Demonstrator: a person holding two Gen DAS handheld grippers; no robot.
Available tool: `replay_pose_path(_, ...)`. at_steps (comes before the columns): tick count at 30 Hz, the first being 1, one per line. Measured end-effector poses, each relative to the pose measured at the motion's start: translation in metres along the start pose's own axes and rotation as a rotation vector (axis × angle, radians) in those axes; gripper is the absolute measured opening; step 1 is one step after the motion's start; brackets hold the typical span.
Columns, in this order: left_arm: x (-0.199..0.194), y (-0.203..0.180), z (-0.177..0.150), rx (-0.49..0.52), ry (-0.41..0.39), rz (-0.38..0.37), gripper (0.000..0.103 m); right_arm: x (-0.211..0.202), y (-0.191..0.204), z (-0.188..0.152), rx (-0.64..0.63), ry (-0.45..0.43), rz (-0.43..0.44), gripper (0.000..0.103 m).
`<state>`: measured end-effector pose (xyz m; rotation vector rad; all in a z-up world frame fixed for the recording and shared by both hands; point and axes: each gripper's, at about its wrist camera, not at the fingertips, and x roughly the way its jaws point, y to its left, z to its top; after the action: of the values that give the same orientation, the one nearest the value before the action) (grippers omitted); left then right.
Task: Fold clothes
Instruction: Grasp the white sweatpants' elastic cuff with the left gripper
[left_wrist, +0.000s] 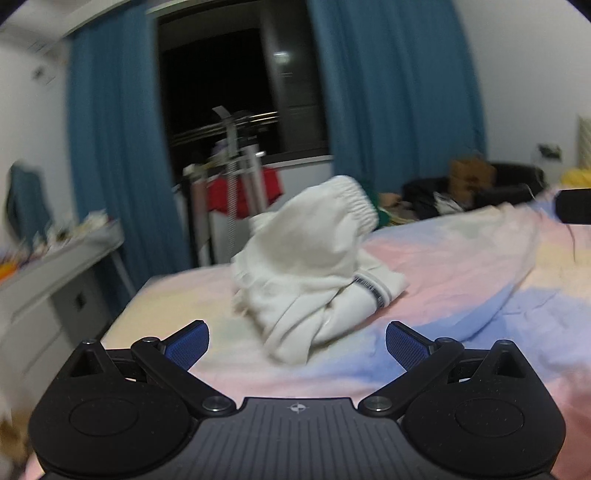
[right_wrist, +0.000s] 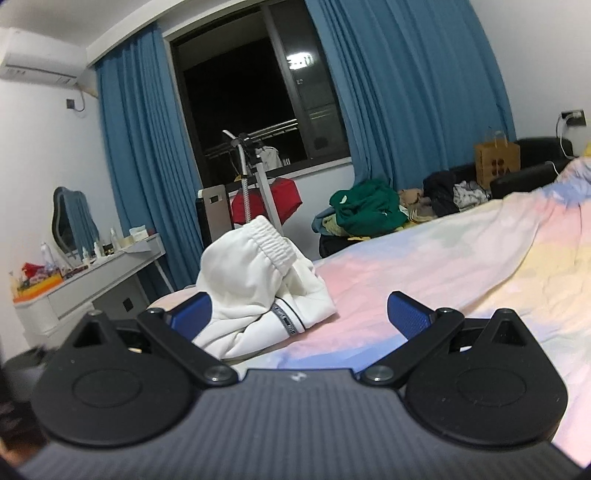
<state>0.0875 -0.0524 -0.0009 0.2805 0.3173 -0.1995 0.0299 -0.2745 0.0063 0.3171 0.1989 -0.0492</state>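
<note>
A crumpled white garment (left_wrist: 310, 266) with an elastic waistband and a dark striped trim lies heaped on the pastel bedsheet (left_wrist: 461, 266). In the left wrist view it sits just beyond my left gripper (left_wrist: 297, 345), which is open with nothing between its blue pads. In the right wrist view the same white garment (right_wrist: 258, 284) lies ahead and to the left, partly covering the left blue pad (right_wrist: 192, 315). My right gripper (right_wrist: 299, 317) is open and holds nothing. The left view is blurred.
The bed's left edge drops off by a white dressing table (right_wrist: 92, 280) with bottles and a mirror. Blue curtains (right_wrist: 147, 155) frame a dark window. A garment steamer stand (right_wrist: 255, 184) and a pile of clothes (right_wrist: 369, 210) stand beyond the bed.
</note>
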Motion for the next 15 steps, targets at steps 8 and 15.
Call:
replay_pose_path(8, 0.154, -0.043, 0.078, 0.214, -0.030, -0.039, 0.103, 0.032, -0.041, -0.017, 0.115, 0.046, -0.064, 0.103)
replay_pose_path(15, 0.268, -0.065, 0.119, 0.272, 0.091, -0.091, 0.098, 0.083, -0.077, -0.038, 0.238, 0.164, -0.058, 0.103)
